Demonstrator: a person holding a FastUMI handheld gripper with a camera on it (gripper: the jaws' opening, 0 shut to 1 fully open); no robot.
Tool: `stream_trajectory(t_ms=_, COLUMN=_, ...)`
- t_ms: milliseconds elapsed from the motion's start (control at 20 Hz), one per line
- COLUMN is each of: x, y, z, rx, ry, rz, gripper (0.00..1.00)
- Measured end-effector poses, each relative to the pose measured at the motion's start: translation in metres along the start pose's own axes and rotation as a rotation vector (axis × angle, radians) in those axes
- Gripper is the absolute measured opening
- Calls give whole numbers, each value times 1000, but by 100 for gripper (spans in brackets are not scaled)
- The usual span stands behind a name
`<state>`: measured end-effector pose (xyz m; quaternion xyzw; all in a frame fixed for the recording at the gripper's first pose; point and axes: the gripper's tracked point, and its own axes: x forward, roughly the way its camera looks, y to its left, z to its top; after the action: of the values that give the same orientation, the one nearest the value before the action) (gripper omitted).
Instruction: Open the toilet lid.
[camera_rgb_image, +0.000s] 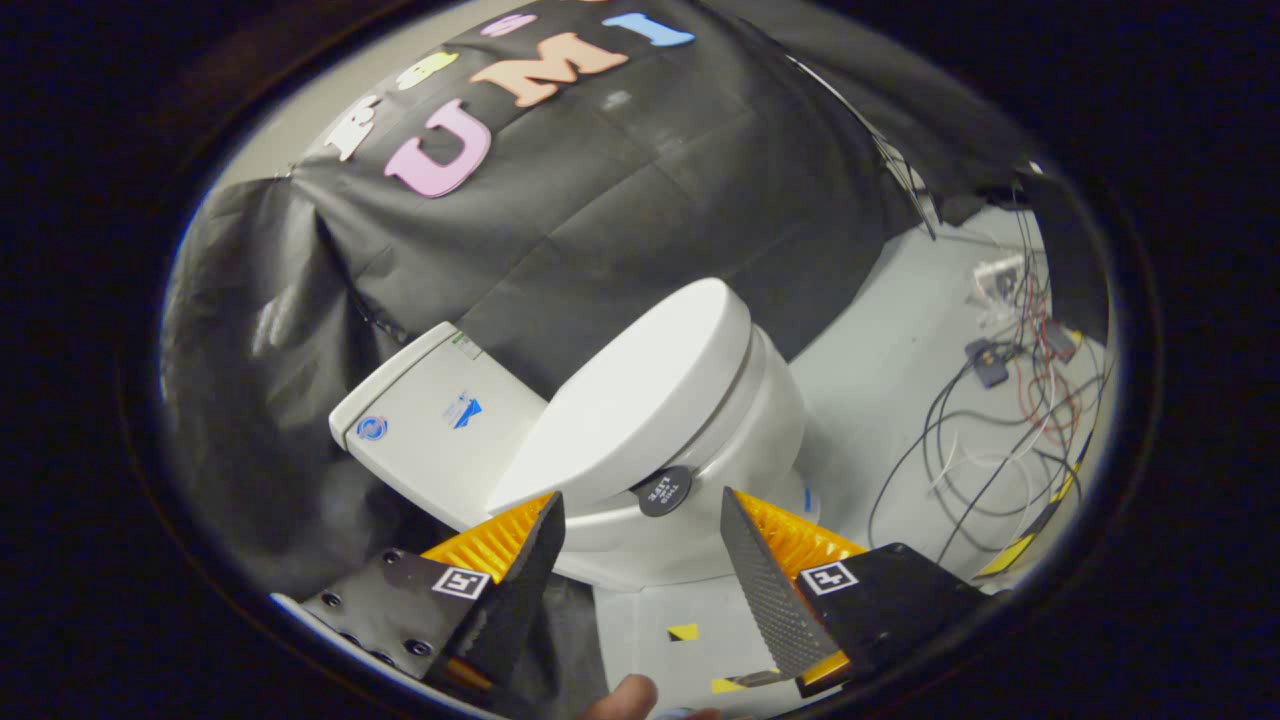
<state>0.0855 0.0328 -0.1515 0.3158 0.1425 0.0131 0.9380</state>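
The gripper (640, 520) has its fingers spread wide, nothing between them. Just ahead sits the toilet (700, 470), its lid (630, 400) down, with a round tab (665, 490) at the front edge. Bare floor (860, 380) opens alongside; cables (1000, 430) lie beyond.

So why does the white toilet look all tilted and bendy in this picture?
In the gripper view the fisheye lens curves everything, so the white toilet with its closed oval lid leans sideways; the grey floor bends too. The open gripper sits sharp in front, and soft glare shines on the crinkled black cloth wall.
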Motion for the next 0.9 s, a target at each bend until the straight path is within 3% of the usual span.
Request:
stream_trajectory(t_ms=350, x=47, y=-8, z=7, rx=385, ry=-72, rz=18, gripper=92)
stream_trajectory(t_ms=450, x=60, y=5, z=18, rx=480, ry=-115, rz=74, gripper=90)
stream_trajectory(t_ms=550, x=79, y=1, z=-3, rx=520, ry=-45, rz=23, gripper=89)
stream_trajectory(t_ms=600, x=94, y=7, z=0, rx=561, ry=-50, rz=43, gripper=85)
stream_trajectory(t_ms=800, x=92, y=3, z=4, rx=601, ry=-12, rz=-92, gripper=72)
stream_trajectory(t_ms=900, x=91, y=2, z=1, rx=627, ry=-3, rz=-132, gripper=72)
